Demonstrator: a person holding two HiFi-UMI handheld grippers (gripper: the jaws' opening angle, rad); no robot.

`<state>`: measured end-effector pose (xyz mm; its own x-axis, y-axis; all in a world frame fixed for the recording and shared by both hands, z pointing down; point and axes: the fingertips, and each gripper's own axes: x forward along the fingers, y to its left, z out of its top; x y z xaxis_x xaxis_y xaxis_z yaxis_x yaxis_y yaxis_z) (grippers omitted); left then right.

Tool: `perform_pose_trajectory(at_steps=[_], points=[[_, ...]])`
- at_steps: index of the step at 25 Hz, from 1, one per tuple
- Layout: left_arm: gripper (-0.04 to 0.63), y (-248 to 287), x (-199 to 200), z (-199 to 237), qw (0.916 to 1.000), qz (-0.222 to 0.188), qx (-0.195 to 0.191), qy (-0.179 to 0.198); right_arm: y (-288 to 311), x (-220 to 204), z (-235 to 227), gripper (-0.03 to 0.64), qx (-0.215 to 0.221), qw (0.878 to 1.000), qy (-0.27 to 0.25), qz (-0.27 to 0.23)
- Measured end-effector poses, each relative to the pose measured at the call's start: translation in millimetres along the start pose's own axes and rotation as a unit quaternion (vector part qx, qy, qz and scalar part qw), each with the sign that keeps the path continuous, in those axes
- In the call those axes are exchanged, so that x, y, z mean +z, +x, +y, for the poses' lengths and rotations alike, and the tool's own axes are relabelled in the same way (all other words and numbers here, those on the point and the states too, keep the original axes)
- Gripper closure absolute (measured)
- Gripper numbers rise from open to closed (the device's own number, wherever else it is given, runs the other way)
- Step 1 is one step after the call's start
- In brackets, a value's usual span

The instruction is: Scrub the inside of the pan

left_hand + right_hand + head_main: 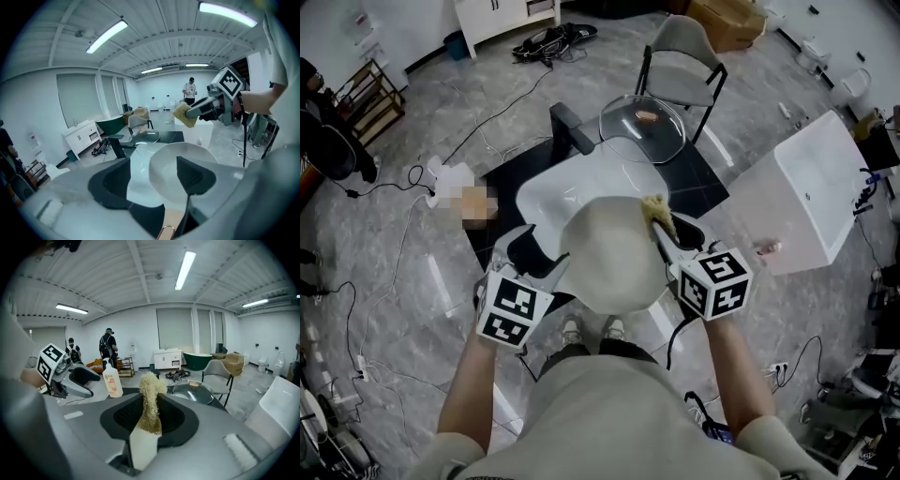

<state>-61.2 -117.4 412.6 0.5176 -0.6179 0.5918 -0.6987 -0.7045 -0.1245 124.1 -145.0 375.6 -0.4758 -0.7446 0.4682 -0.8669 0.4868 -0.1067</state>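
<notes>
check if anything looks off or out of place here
The pan is off the table, tipped with its underside toward the head camera, held in the left gripper. The right gripper holds the scrubber clear of it.

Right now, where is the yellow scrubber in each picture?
Head view: scrubber right of centre, in the right hand-held gripper.
Left gripper view: upper right of centre, at that gripper's tip.
Right gripper view: centre, between the jaws.
Shared landmark: the glass lid.
</notes>
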Motion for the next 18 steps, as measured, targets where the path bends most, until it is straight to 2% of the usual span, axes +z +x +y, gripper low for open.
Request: perform_pose_trajectory(at_steps=[4,7,9,15,18], points=[[0.304,-16.3,33.7,6.9,0.9983,-0.052,0.025,0.003,-32.8,33.4,6.4,0.518,0.000,0.998,-0.016,-0.054],[0.360,-37.2,59.5,12.6,0.9937,-0.092,0.059,0.024,-55.2,54.5,14.8,0.518,0.000,0.995,-0.039,-0.094],[0.361,-51.4,76.0,13.8,0.9903,-0.116,0.071,0.028,-69.2,66.5,18.9,0.518,-0.002,0.992,-0.048,-0.115],[0.387,-89.6,114.4,11.3,0.9801,-0.181,0.082,-0.003,-109.2,100.9,35.6,0.520,0.000,0.982,-0.055,-0.179],[0.445,-105.8,128.1,9.4,0.9737,-0.211,0.085,-0.009,-128.4,118.0,50.0,0.518,0.010,0.975,-0.069,-0.210]])
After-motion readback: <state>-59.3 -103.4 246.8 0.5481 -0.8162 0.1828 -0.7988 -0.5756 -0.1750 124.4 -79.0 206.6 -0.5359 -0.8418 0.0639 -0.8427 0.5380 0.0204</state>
